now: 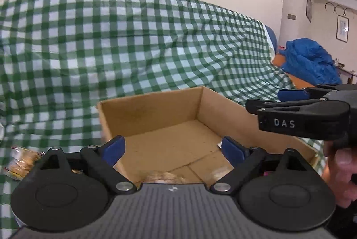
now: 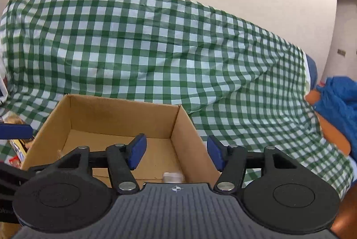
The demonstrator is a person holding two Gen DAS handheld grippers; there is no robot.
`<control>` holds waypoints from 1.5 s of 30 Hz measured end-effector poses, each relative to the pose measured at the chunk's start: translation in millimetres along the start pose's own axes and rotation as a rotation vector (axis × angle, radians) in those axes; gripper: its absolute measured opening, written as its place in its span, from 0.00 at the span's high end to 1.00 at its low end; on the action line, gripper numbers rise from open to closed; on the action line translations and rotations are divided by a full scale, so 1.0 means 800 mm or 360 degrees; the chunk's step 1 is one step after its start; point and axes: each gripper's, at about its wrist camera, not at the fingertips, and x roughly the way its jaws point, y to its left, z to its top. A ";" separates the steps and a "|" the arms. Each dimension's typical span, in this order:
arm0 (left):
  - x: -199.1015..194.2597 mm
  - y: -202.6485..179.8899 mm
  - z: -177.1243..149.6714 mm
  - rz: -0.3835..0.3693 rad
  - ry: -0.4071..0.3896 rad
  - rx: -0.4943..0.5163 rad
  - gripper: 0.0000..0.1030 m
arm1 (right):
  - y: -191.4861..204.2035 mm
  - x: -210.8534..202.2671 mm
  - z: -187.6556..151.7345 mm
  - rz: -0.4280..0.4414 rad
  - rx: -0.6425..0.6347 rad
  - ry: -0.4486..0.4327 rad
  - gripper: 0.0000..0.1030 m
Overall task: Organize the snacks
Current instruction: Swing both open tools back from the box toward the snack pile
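An open cardboard box sits on a green checked cloth; it also shows in the right wrist view. My left gripper is open and empty above the box's near edge. Blurred pale snacks lie at the box's near bottom. A wrapped snack lies on the cloth left of the box. My right gripper is open and empty over the box's right wall. A small clear packet lies in the box below it. The right gripper also shows from the side in the left wrist view.
The checked cloth drapes over a sofa back behind the box. A blue bundle lies on an orange surface at the right. More snack packets lie left of the box. A wall rises behind.
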 end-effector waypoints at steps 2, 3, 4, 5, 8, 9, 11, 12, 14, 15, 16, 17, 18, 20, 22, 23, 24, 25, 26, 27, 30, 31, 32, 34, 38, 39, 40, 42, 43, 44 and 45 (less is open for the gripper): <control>-0.005 0.010 0.000 0.0016 0.0017 -0.0014 0.08 | 0.001 -0.001 0.000 0.0001 0.0001 -0.0001 0.38; -0.009 0.017 -0.001 0.0017 0.0030 -0.0028 0.11 | 0.003 -0.002 0.000 0.0005 0.0001 -0.0003 0.37; -0.013 0.023 -0.001 0.0017 0.0041 -0.0042 0.15 | 0.007 -0.003 0.001 0.0012 0.0003 -0.0005 0.37; -0.018 0.030 -0.001 0.0016 0.0055 -0.0059 0.17 | 0.011 -0.004 0.002 0.0019 0.0008 -0.0006 0.36; -0.035 0.057 -0.004 0.0039 0.0101 -0.0125 0.32 | 0.029 -0.007 0.006 0.0048 0.0025 -0.0012 0.33; -0.040 0.064 -0.005 0.0050 0.0116 -0.0144 0.35 | 0.038 -0.009 0.007 0.0061 0.0028 -0.0019 0.32; -0.054 0.082 -0.008 0.0079 0.0142 -0.0191 0.39 | 0.055 -0.013 0.009 0.0086 0.0031 -0.0029 0.31; -0.062 0.092 -0.009 0.0093 0.0153 -0.0220 0.43 | 0.066 -0.013 0.011 0.0105 0.0032 -0.0034 0.31; -0.078 0.114 -0.013 0.0126 0.0169 -0.0275 0.43 | 0.086 -0.014 0.013 0.0142 0.0031 -0.0040 0.31; -0.086 0.125 -0.014 0.0154 0.0176 -0.0295 0.44 | 0.097 -0.017 0.013 0.0166 0.0029 -0.0044 0.31; -0.095 0.136 -0.017 0.0183 0.0183 -0.0312 0.45 | 0.106 -0.021 0.012 0.0185 0.0027 -0.0050 0.31; -0.103 0.148 -0.019 0.0214 0.0191 -0.0333 0.45 | 0.115 -0.024 0.012 0.0202 0.0023 -0.0062 0.31; -0.109 0.162 -0.022 0.0244 0.0201 -0.0366 0.45 | 0.125 -0.030 0.011 0.0222 0.0012 -0.0079 0.31; -0.121 0.193 -0.027 0.0300 0.0222 -0.0463 0.46 | 0.142 -0.040 0.009 0.0262 -0.0004 -0.0111 0.31; -0.132 0.223 -0.038 0.0359 0.0266 -0.0589 0.45 | 0.156 -0.051 0.008 0.0321 -0.0011 -0.0146 0.32; -0.135 0.241 -0.044 0.0386 0.0314 -0.0676 0.45 | 0.164 -0.056 0.006 0.0360 -0.0016 -0.0159 0.33; -0.136 0.260 -0.054 0.0403 0.0381 -0.0784 0.45 | 0.169 -0.059 0.006 0.0388 -0.0020 -0.0170 0.33; -0.137 0.279 -0.065 0.0407 0.0459 -0.0909 0.45 | 0.174 -0.065 0.006 0.0420 -0.0023 -0.0190 0.35; -0.136 0.297 -0.079 0.0400 0.0542 -0.1043 0.45 | 0.179 -0.070 0.006 0.0452 -0.0027 -0.0209 0.37; -0.135 0.314 -0.093 0.0388 0.0625 -0.1178 0.45 | 0.185 -0.074 0.008 0.0490 -0.0032 -0.0224 0.39; -0.130 0.344 -0.118 0.0368 0.0779 -0.1365 0.44 | 0.200 -0.079 0.008 0.0602 -0.0069 -0.0225 0.44; -0.129 0.348 -0.121 0.0375 0.0814 -0.1375 0.43 | 0.205 -0.080 0.008 0.0633 -0.0091 -0.0219 0.45; -0.126 0.349 -0.121 0.0378 0.0838 -0.1379 0.43 | 0.212 -0.082 0.006 0.0668 -0.0115 -0.0210 0.45; -0.126 0.349 -0.127 0.0365 0.0888 -0.1383 0.43 | 0.225 -0.084 0.002 0.0739 -0.0169 -0.0166 0.48; -0.112 0.334 -0.129 0.0355 0.1009 -0.1272 0.42 | 0.257 -0.078 -0.012 0.0836 -0.0261 -0.0083 0.50; -0.110 0.325 -0.128 0.0378 0.1029 -0.1193 0.41 | 0.266 -0.075 -0.017 0.0852 -0.0292 -0.0048 0.50; -0.109 0.318 -0.126 0.0392 0.1041 -0.1106 0.36 | 0.274 -0.070 -0.022 0.0873 -0.0318 -0.0006 0.50; -0.096 0.299 -0.121 0.0369 0.1072 -0.0932 0.26 | 0.291 -0.059 -0.034 0.0900 -0.0385 0.0100 0.50; -0.093 0.289 -0.120 0.0359 0.1089 -0.0837 0.24 | 0.297 -0.055 -0.038 0.0890 -0.0412 0.0127 0.50; -0.090 0.280 -0.120 0.0373 0.1110 -0.0734 0.23 | 0.302 -0.050 -0.041 0.0876 -0.0423 0.0149 0.50; -0.088 0.271 -0.121 0.0398 0.1127 -0.0620 0.21 | 0.305 -0.046 -0.042 0.0869 -0.0406 0.0176 0.50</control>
